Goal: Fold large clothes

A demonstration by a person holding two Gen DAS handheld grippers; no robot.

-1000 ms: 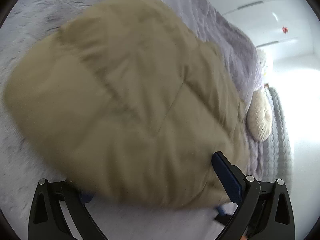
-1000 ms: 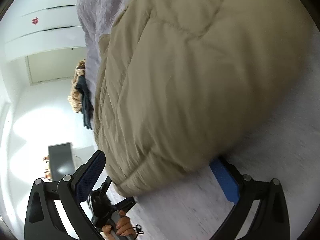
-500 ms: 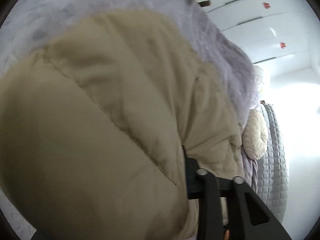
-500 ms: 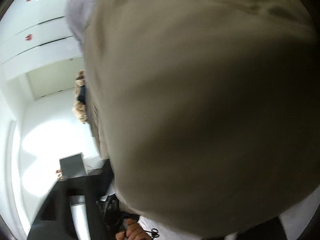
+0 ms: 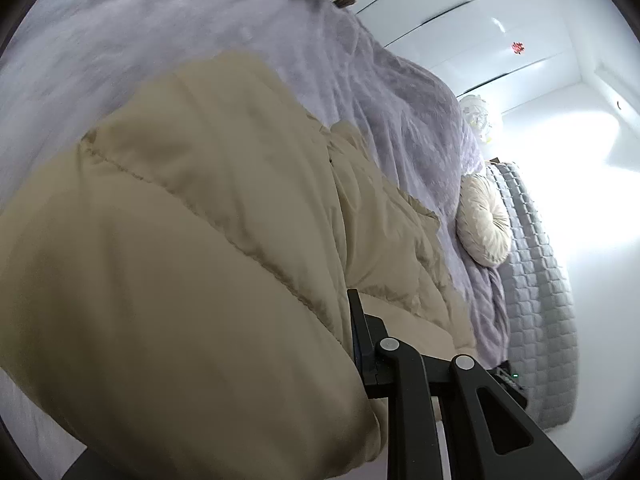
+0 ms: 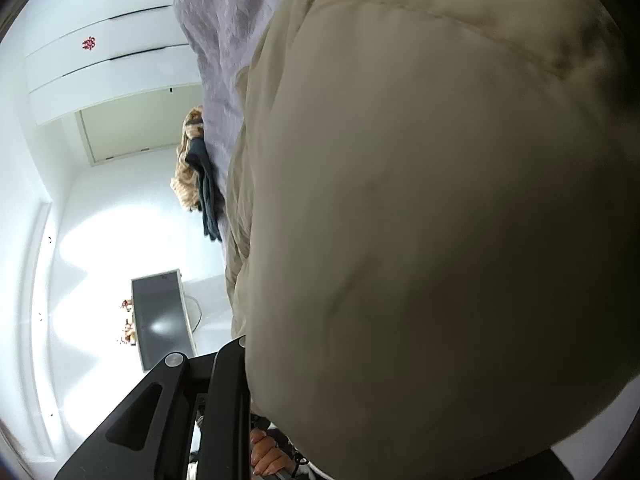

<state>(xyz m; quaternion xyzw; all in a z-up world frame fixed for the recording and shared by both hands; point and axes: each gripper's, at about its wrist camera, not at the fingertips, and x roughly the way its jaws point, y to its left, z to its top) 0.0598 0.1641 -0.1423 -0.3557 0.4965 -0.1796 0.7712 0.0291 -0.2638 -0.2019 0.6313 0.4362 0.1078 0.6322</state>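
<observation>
A beige quilted puffer coat [image 5: 192,240] lies on a bed with a lilac blanket [image 5: 168,40]. Its near edge is lifted and bulges over both cameras; it fills most of the right wrist view [image 6: 440,220]. My left gripper [image 5: 344,344] is shut on the coat's near edge; only its right finger [image 5: 360,340] shows, the other is under the fabric. My right gripper [image 6: 256,368] is shut on the coat's edge too; only its left finger [image 6: 228,376] shows.
A round cream cushion [image 5: 484,228] and a grey quilted cover [image 5: 536,280] lie at the bed's right end. Dark and tan clothes [image 6: 196,176] hang at the bed's far edge. White wardrobe doors [image 5: 480,28] stand behind. A dark screen [image 6: 160,316] stands on the floor.
Both grippers went from open beside the coat's near edge to shut on it. The edge has been lifted and now covers most of both views.
</observation>
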